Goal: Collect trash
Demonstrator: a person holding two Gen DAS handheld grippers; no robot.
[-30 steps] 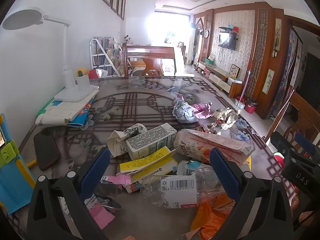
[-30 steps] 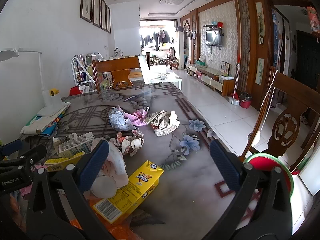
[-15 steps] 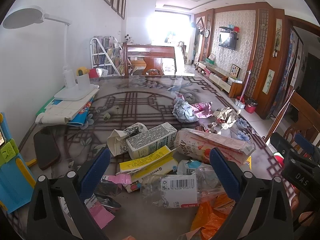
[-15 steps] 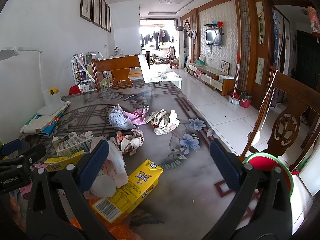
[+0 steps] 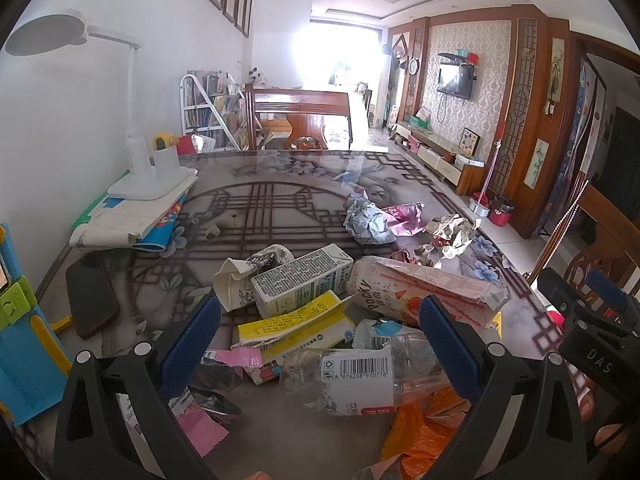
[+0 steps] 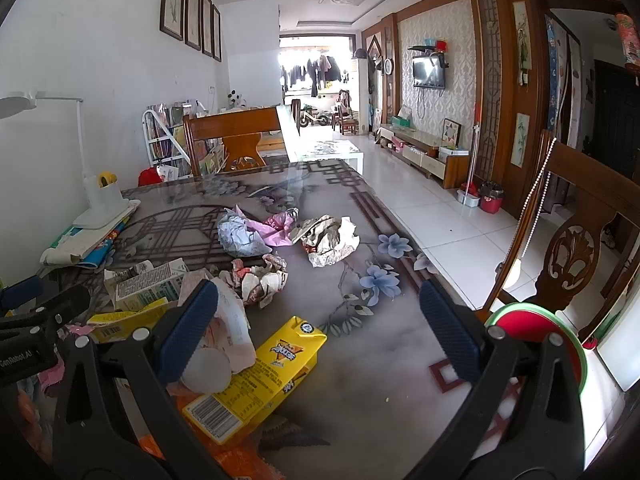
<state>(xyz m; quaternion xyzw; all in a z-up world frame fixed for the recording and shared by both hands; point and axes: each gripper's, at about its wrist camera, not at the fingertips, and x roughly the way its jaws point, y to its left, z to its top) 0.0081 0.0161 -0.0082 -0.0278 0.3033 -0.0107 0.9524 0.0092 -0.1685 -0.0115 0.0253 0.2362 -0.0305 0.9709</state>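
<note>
Hovering low over the patterned glass-topped worktop, the left tongs are held wide apart with nothing between the blue pads. Directly between and just below them a crushed clear plastic bottle with a white barcode label is seen, its long axis lying across the opening, roughly left to right, so that it spans from one pad toward the other instead of pointing along the fingers. Just beyond it a flattened yellow-and-white carton is found, then a grey-printed white milk carton and a long pink paper snack packet, with crumpled orange plastic at the near edge.

The right tongs are likewise spread wide and empty. A flattened bright yellow drink carton lies just below and to the left of their centre, its long axis running diagonally from near left to far right; a crumpled white-and-red paper ball sits beyond it.

The bottle is judged nearer to the left tongs and the yellow drink carton nearer to the right. Since the bottle lies crosswise, a turn of the left wrist would probably be needed so that the pads close across its narrow width. No bin can be clearly identified; a red round object with a green rim is seen below the worktop's right edge, but its nature cannot be told.
</note>
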